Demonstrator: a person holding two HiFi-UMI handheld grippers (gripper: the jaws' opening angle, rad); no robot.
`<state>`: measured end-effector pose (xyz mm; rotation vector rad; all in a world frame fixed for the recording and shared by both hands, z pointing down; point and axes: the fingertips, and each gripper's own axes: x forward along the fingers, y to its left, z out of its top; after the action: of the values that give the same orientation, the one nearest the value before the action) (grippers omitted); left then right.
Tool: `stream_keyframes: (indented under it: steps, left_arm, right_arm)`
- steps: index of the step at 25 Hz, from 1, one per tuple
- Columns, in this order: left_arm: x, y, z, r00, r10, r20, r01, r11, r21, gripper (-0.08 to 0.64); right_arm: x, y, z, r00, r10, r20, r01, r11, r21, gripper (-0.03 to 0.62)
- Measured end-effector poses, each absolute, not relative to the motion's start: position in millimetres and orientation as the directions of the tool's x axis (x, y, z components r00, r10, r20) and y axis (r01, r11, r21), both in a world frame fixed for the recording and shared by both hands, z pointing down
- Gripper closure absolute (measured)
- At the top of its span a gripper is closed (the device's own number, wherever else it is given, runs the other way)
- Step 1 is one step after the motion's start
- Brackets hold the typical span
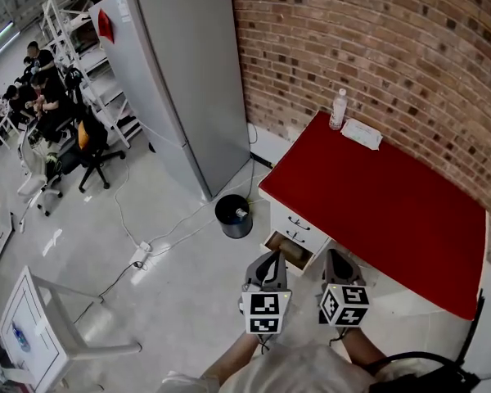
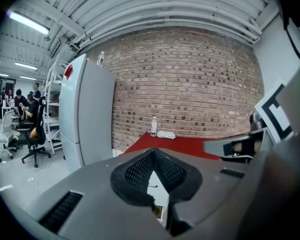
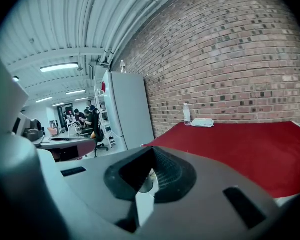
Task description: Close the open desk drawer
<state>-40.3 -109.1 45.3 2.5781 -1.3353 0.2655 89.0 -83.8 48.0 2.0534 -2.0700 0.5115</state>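
The desk has a red top [image 1: 376,203] and white drawer fronts. Its lowest drawer [image 1: 288,250] stands pulled out toward me, with a brownish inside. My left gripper [image 1: 272,256] hovers just in front of the open drawer, jaws together and empty. To its right, my right gripper [image 1: 335,255] is held beside the drawer, near the desk's front edge, also shut and empty. In the left gripper view, the meshed pads of the left gripper [image 2: 154,151] meet, and a sliver of the drawer [image 2: 157,211] shows below them. The right gripper view has the right gripper [image 3: 151,149] closed before the red top [image 3: 240,144].
A water bottle [image 1: 338,109] and a white packet [image 1: 362,133] lie at the desk's far corner by the brick wall. A grey fridge [image 1: 184,80] stands left of the desk, with a black bin [image 1: 233,215] before it. A power strip [image 1: 139,256] with cables lies on the floor. People sit far left.
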Motion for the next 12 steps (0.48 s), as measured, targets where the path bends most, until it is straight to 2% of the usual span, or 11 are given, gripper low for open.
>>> stream_keyframes:
  steps: [12]
  left_arm:
    - [-42.6, -192.9, 62.0, 0.655, -0.706, 0.269, -0.75, -0.651, 0.117, 0.551]
  right_arm:
    - [61.0, -158.8, 58.9, 0.035, -0.935, 0.352, -0.988, -0.085, -0.128, 0.594]
